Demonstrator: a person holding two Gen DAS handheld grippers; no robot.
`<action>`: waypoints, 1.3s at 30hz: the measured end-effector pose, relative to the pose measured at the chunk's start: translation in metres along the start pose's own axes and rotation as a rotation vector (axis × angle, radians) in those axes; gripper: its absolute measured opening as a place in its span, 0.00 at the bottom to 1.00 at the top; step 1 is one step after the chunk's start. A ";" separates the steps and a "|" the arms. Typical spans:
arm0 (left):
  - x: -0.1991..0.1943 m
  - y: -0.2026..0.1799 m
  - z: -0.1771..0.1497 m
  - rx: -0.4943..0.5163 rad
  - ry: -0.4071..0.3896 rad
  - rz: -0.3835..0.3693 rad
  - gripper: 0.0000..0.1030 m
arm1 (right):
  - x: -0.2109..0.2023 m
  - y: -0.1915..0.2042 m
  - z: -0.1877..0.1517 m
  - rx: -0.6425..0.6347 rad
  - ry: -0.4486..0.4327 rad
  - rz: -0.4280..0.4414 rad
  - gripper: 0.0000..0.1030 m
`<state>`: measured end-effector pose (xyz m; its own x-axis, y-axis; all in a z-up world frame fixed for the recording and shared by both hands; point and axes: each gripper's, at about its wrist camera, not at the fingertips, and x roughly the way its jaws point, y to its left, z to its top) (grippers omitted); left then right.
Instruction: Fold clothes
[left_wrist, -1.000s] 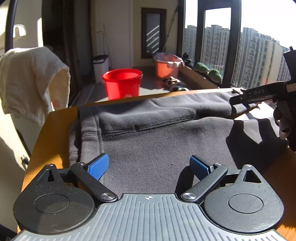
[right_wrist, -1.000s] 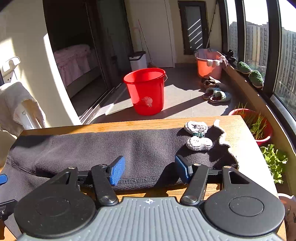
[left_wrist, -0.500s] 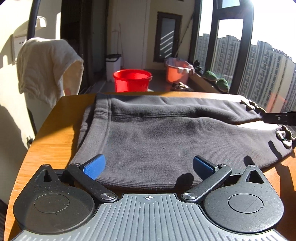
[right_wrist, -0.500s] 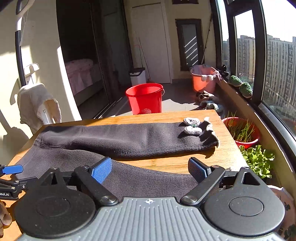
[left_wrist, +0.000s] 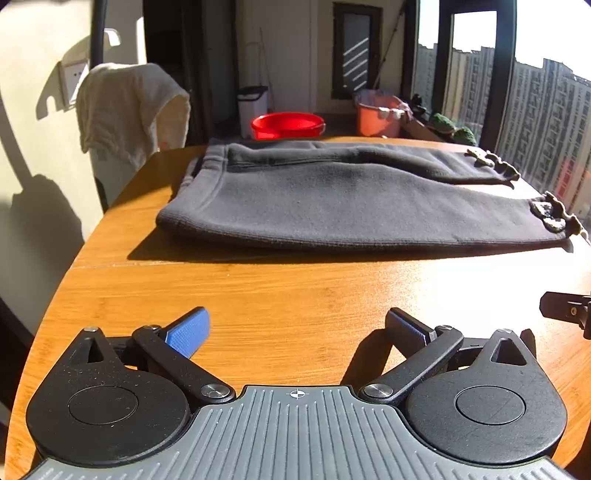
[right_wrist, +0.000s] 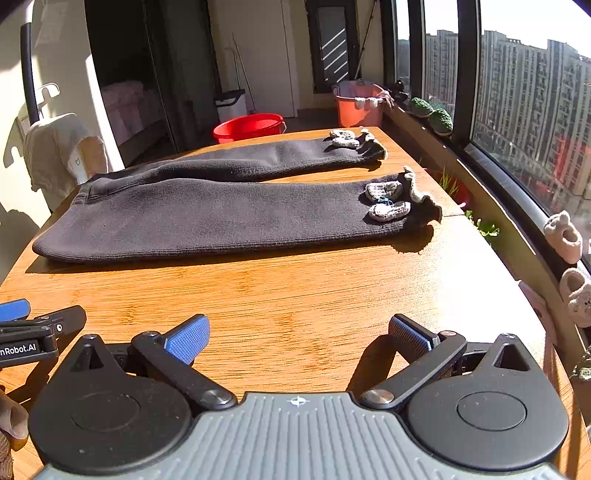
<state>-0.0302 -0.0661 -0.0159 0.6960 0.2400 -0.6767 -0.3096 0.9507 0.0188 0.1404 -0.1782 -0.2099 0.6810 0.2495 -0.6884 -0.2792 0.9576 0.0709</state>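
Dark grey knit trousers (left_wrist: 332, 199) (right_wrist: 207, 214) lie flat across the far half of the wooden table (left_wrist: 295, 288) (right_wrist: 295, 288), waistband to the left and both legs running right. Each cuff carries small grey knitted decorations (right_wrist: 388, 201). My left gripper (left_wrist: 295, 330) hovers open over bare wood, well short of the trousers' near edge, nothing between its blue pads. My right gripper (right_wrist: 299, 334) is likewise open and empty over bare wood. In the right wrist view, part of the left gripper (right_wrist: 29, 332) shows at the left edge.
A white towel (left_wrist: 129, 107) hangs over a rack left of the table. Beyond the far edge stand a red bucket (left_wrist: 288, 125), an orange basin (left_wrist: 380, 114) and a white bin (left_wrist: 253, 107). Windows and a sill with slippers (right_wrist: 569, 258) run along the right.
Both grippers have pulled back toward the near edge of the table, off the trousers. The near trouser leg now lies spread out flat beside the far one.
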 end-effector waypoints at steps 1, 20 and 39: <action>-0.001 0.001 0.000 -0.007 -0.001 0.004 1.00 | 0.002 0.004 0.000 -0.023 0.005 -0.021 1.00; -0.003 -0.004 -0.002 -0.018 -0.011 0.022 1.00 | 0.006 0.011 0.001 -0.045 -0.017 -0.027 1.00; -0.003 -0.005 -0.002 -0.019 -0.016 0.022 1.00 | 0.008 0.018 0.000 -0.041 -0.018 -0.029 1.00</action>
<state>-0.0325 -0.0719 -0.0154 0.6991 0.2641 -0.6645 -0.3369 0.9413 0.0196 0.1408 -0.1592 -0.2139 0.7014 0.2251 -0.6763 -0.2864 0.9579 0.0217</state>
